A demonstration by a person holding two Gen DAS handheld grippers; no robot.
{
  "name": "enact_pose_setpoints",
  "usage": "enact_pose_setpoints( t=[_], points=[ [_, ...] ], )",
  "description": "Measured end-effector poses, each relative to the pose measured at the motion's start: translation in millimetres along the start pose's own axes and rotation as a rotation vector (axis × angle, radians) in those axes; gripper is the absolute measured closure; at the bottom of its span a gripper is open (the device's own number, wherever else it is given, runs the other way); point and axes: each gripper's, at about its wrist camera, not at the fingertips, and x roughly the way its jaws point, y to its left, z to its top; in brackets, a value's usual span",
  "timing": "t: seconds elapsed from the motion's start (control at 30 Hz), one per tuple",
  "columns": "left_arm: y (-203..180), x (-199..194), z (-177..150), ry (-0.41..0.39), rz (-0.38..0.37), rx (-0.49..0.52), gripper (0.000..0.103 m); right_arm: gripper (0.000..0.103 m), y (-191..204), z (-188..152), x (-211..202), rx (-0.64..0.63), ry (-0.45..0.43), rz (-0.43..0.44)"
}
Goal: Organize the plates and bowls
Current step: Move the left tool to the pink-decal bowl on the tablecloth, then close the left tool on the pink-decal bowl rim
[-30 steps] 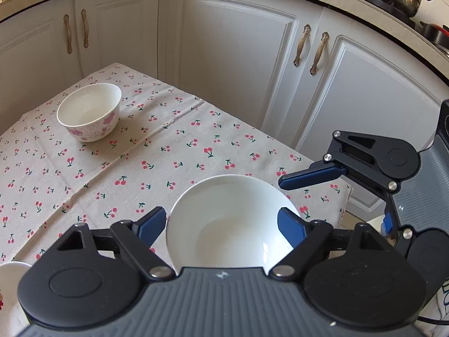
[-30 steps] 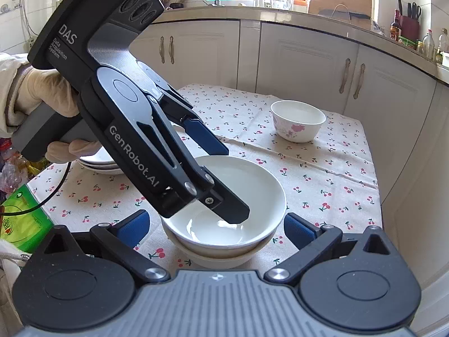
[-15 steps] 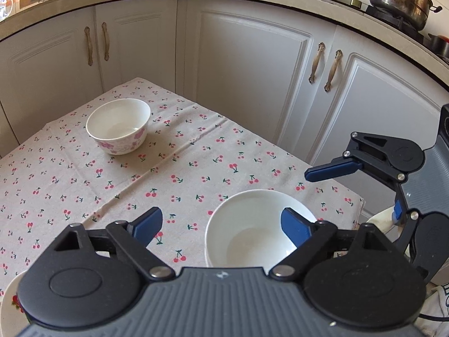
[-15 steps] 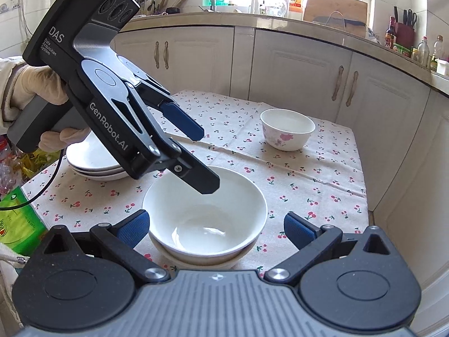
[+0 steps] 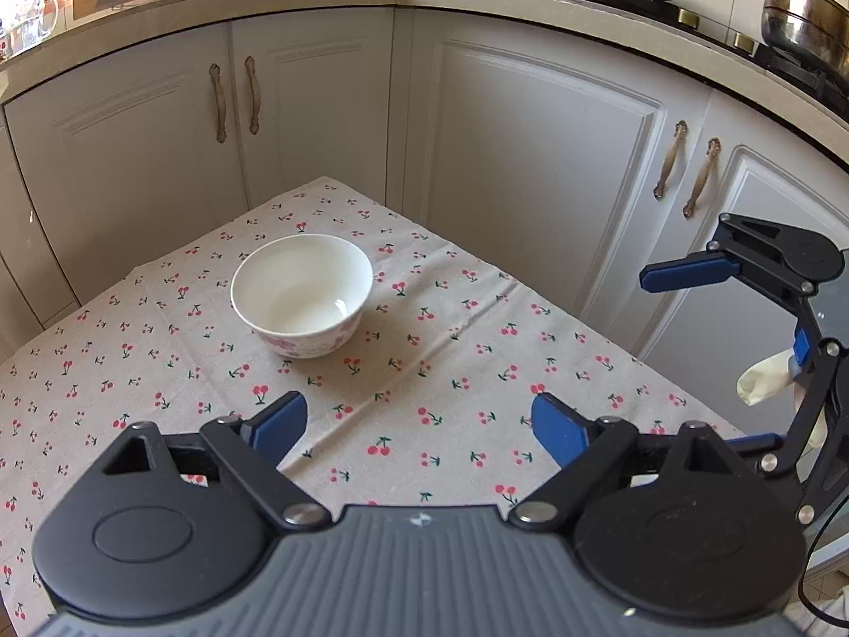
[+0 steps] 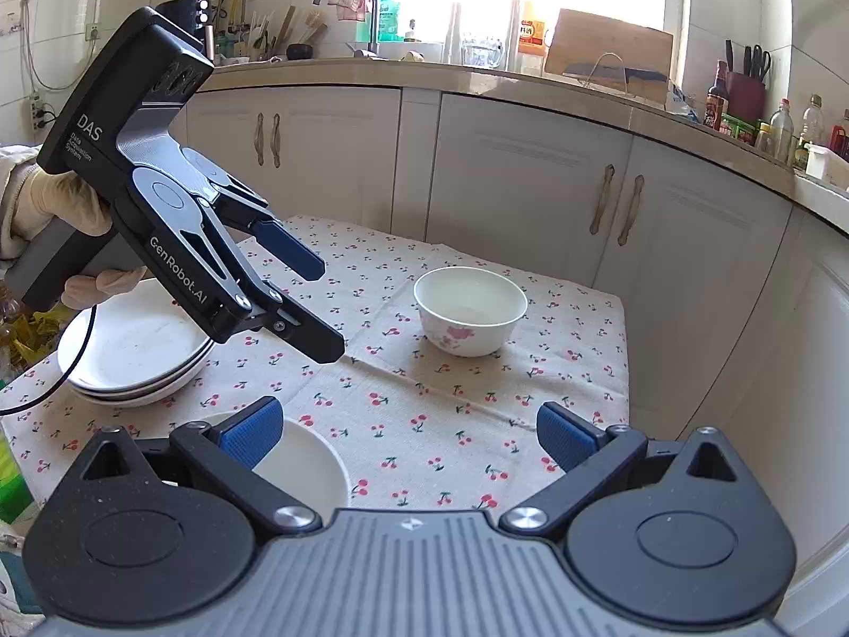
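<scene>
A white bowl with pink flowers (image 5: 302,294) stands alone on the cherry-print tablecloth (image 5: 451,371), ahead of my left gripper (image 5: 419,427), which is open and empty above the cloth. The same bowl (image 6: 470,310) shows in the right wrist view. My right gripper (image 6: 411,435) is open and empty. Below its left finger sits a plain white bowl (image 6: 305,470) at the table's near edge. A stack of white plates (image 6: 132,347) lies at the left, partly hidden by the left gripper (image 6: 321,313). The right gripper (image 5: 690,358) shows at the right of the left wrist view.
White cabinets (image 5: 530,148) close in behind and right of the table. The table's right edge (image 6: 626,371) drops off near the flowered bowl. A green packet (image 6: 10,483) lies at the left edge. A pot (image 5: 801,16) stands on the counter.
Both grippers have lifted and pulled back from the plain white bowl. The left gripper has swung toward the flowered bowl, which is now centred ahead of it.
</scene>
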Motion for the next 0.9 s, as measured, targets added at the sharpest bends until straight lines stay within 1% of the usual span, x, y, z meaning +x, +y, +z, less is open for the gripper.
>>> enact_pose_setpoints(
  t=[0.2,0.4,0.5,0.7,0.77,0.9],
  points=[
    [25.5,30.0,23.4,0.01,0.035,-0.015,0.012,0.0,-28.0,16.3,36.3,-0.021,0.014,0.009],
    [49.9,59.8,39.9,0.023,0.05,-0.048,0.012,0.0,-50.2,22.8,74.9,-0.031,0.031,0.027],
    [61.3,72.9,46.8,0.027,0.055,-0.065,0.012,0.0,-56.1,24.4,93.9,-0.051,0.037,0.03],
    [81.5,98.3,54.6,0.047,0.083,-0.1,0.012,0.0,-66.6,27.3,129.9,-0.068,0.057,0.077],
    [86.9,105.7,56.3,0.056,0.087,-0.115,0.014,0.0,-67.9,28.2,141.8,-0.085,0.059,0.082],
    [92.7,116.2,59.2,0.059,0.085,-0.123,0.015,0.0,-72.5,31.4,164.3,-0.074,0.071,0.108]
  ],
)
